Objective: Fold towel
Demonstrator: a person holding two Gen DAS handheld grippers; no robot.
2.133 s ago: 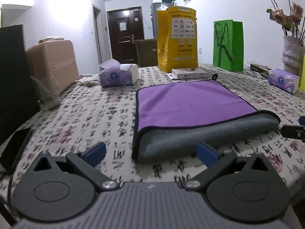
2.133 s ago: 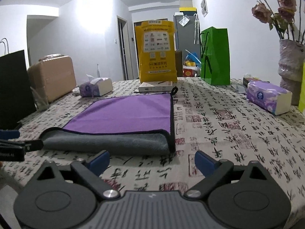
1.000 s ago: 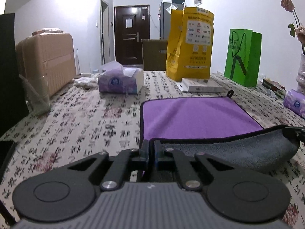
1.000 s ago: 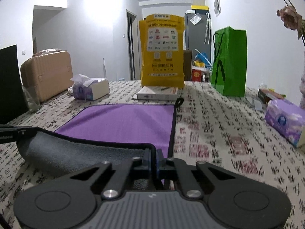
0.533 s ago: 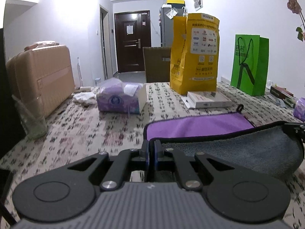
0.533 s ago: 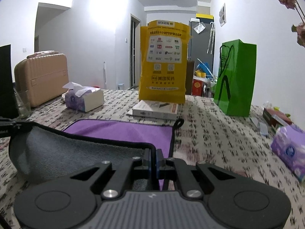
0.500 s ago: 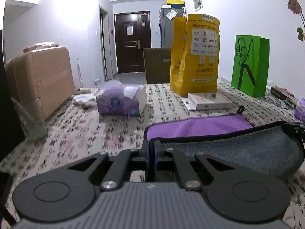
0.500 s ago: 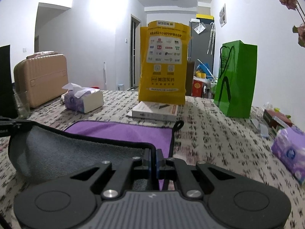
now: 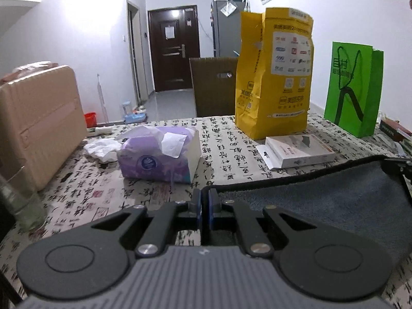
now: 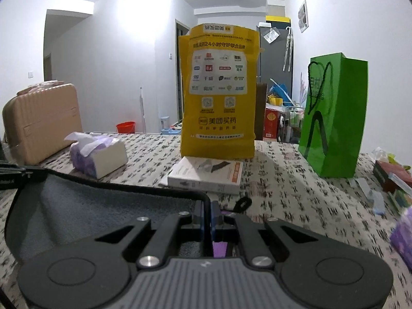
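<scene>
The towel (image 9: 322, 203) is purple on one face and grey on the other, with a black hem. My left gripper (image 9: 205, 198) is shut on its left corner. My right gripper (image 10: 207, 209) is shut on its right corner. The lifted grey edge (image 10: 103, 213) stretches between both grippers, above the table. It hides nearly all of the purple face; only a sliver (image 10: 220, 248) shows under my right fingers. The towel's black hanging loop (image 10: 243, 203) lies just beyond my right gripper. The right gripper also shows at the right edge of the left wrist view (image 9: 401, 166).
On the patterned tablecloth (image 9: 226, 152) ahead lie a white flat box (image 9: 298, 152), a purple tissue pack (image 9: 159, 158), a tall yellow bag (image 9: 275, 77) and a green bag (image 9: 352, 87). A tan suitcase (image 9: 38, 126) stands at the left. Small items (image 10: 391, 177) lie at the right.
Both grippers have carried the gripped towel edge forward and further over the purple face. The purple face is now almost fully covered, and the box and bags are nearer.
</scene>
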